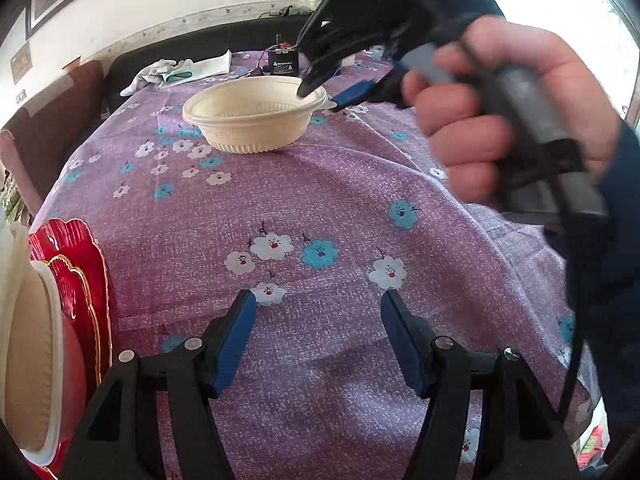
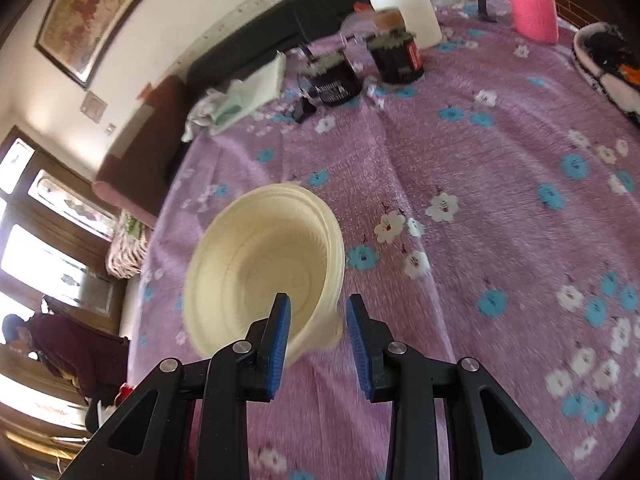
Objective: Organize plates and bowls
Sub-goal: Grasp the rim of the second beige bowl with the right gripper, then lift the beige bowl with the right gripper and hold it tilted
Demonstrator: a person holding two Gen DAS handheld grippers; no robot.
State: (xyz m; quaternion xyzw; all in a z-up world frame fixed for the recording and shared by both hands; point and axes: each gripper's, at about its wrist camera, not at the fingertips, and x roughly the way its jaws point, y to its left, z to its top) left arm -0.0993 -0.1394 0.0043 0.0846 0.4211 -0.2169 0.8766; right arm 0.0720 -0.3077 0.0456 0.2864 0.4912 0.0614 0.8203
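Observation:
A cream ribbed bowl (image 1: 256,116) (image 2: 260,264) sits on the purple flowered tablecloth (image 1: 340,208). My right gripper (image 1: 324,96) (image 2: 318,300), held by a hand (image 1: 500,112), straddles the bowl's near rim. One blue pad is inside the bowl, the other outside, and a small gap shows beside the wall, so it is open. My left gripper (image 1: 319,300) stands open over bare cloth near the table's front, with nothing between its fingers. At the left edge of the left wrist view a red scalloped plate (image 1: 76,272) lies under another cream dish (image 1: 28,360).
Two dark jars (image 2: 336,80) (image 2: 396,60), a white tub (image 2: 408,4), a pink knitted cover (image 2: 532,4) and a cloth with papers (image 2: 240,96) crowd the far end of the table. A brown chair (image 1: 52,128) stands at the left. A person (image 2: 60,344) bends over by the window.

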